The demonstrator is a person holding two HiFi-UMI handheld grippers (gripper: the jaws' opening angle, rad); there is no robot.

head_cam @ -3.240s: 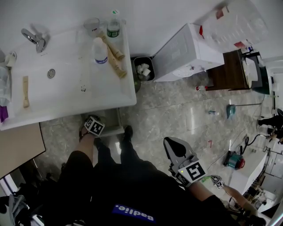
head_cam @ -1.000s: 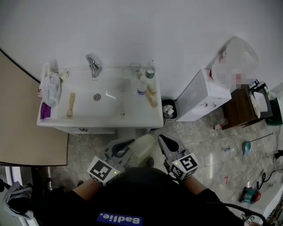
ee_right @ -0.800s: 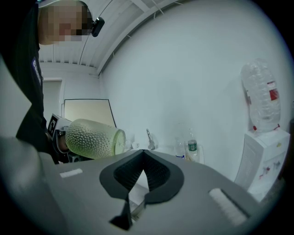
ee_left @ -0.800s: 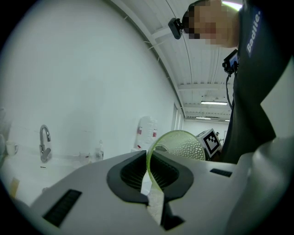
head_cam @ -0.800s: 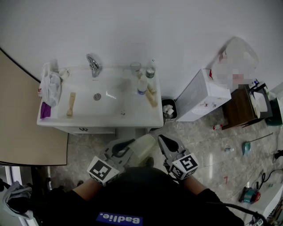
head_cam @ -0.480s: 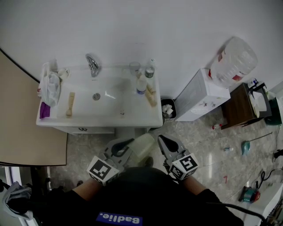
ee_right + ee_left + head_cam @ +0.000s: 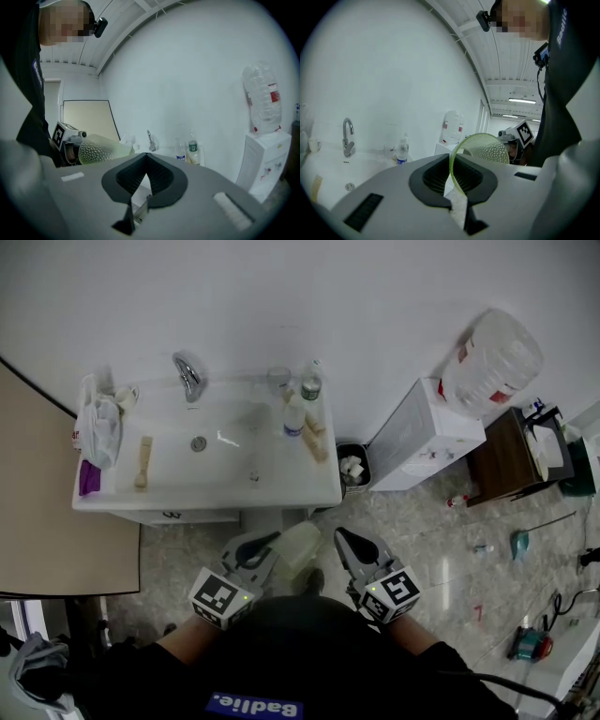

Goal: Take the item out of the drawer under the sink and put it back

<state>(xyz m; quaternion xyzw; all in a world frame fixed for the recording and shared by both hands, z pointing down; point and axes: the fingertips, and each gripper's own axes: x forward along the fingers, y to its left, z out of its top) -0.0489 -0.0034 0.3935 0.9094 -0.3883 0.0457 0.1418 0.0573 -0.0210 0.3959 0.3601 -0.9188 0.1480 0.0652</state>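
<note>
Cup, pale green, is clamped by its rim in left gripper, held near the body just below the sink front. Right gripper is closed on nothing, just beside it. To put it back, grip the rim firmly, lower it level into the drawer, clear the sink edge, and let go only once it is seated.

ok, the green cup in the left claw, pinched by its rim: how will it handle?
Probably light and thin: the cup is translucent, and the left claw holds it by the rim alone. It may flex if squeezed harder. Round, so on its side it would likely roll.
</note>
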